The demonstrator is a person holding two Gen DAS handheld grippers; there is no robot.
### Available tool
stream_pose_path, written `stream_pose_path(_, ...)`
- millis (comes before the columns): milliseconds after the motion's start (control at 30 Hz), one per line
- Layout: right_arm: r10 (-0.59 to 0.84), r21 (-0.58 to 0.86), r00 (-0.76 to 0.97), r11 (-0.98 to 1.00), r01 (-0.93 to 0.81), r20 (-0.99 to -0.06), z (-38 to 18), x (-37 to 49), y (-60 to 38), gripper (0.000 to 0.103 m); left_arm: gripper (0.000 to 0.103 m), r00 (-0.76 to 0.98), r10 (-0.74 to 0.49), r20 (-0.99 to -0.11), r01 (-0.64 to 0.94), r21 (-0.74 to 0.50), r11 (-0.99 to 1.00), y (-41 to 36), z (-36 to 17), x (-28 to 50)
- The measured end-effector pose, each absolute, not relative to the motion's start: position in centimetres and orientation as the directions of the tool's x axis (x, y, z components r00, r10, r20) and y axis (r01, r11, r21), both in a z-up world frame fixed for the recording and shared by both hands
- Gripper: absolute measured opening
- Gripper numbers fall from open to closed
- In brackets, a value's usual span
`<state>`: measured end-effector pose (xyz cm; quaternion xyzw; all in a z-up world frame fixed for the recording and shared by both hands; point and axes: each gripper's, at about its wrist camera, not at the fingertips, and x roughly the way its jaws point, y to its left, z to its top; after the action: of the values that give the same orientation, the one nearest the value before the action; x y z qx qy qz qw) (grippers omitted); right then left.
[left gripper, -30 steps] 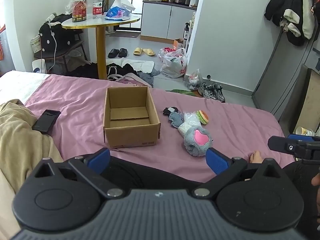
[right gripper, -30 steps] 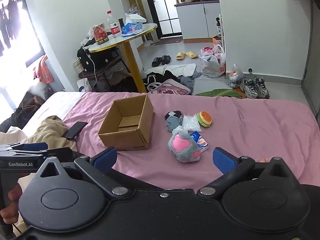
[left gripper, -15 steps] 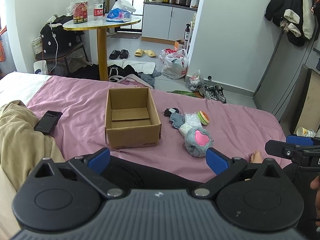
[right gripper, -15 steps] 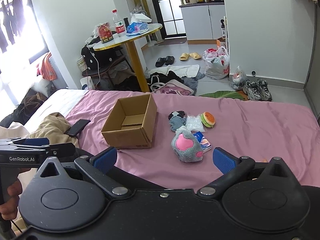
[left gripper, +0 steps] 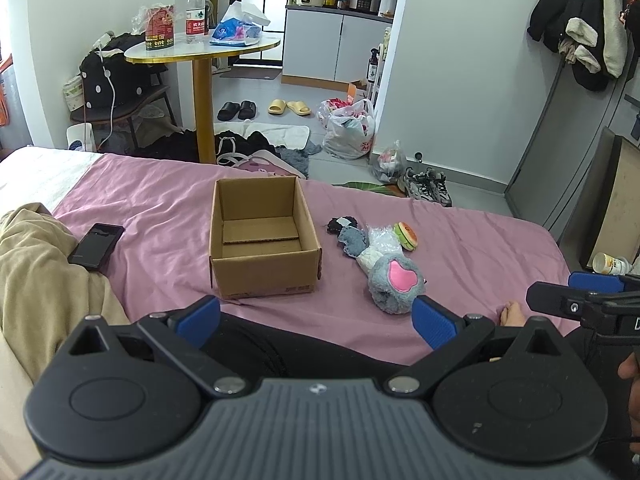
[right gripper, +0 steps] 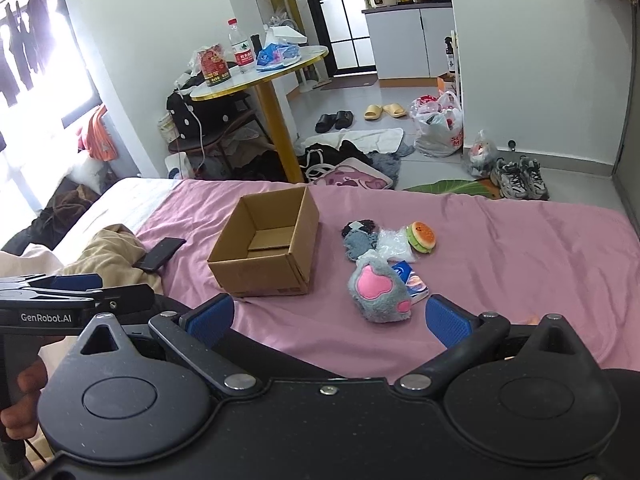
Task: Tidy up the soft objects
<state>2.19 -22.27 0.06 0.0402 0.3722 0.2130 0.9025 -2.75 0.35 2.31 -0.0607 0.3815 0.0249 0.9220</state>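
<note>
Opening stage, by the look of it: nothing picked up, nothing packed. Left gripper (left gripper: 316,316) hovering low over the near edge of the bed (left gripper: 472,248), blue fingers (left gripper: 434,322) spread wide with nothing between them. Right gripper (right gripper: 330,316) likewise spread wide and empty, held at about the same height, facing the pile.

Cardboard box (left gripper: 262,236) standing upright on the pink sheet, flaps out of the way, mouth up. Inside, only a loose cardboard insert lying on the floor of it; no soft thing in it.

Soft things in a cluster just right of the box, apart from it: grey plush paw with pink pad (right gripper: 380,292) nearest, touching a small blue packet (right gripper: 412,280); behind those a crinkled clear plastic bag (right gripper: 392,242), a dark grey sock bundle (right gripper: 358,238) and a plush burger (right gripper: 422,236) at the far right.

Likely next move: reaching forward with the right gripper over the plush paw, closing on its bulk from above, then carrying it left across the box wall and letting go inside. Paw soft and rounded, so probably needing a deep bite to hold.

Black phone (left gripper: 96,244) lying left of the box beside a beige blanket (left gripper: 36,280), outside the job.
</note>
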Motion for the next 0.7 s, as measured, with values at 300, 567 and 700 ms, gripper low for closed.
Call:
stream_pose_path(300, 0.405, 0.218, 0.636, 0.909, -0.354, -0.656, 0.01, 2.09, -22.01, 0.103, 0.101, 0.711, 0.000, -0.703, -0.092, -0.094, 0.991, 0.51, 2.41, -2.91)
stream_pose_path(567, 0.395, 0.204, 0.639, 0.913, -0.353, -0.660, -0.17, 2.02, -21.62, 0.103, 0.101, 0.710, -0.001, -0.704, -0.091, -0.093, 0.992, 0.56, 2.43, -2.89)
stream_pose_path(700, 0.393, 0.203, 0.638, 0.914, -0.352, -0.662, -0.26, 2.07, -21.70, 0.103, 0.101, 0.709, -0.002, -0.705, -0.091, -0.094, 0.991, 0.51, 2.40, -2.86)
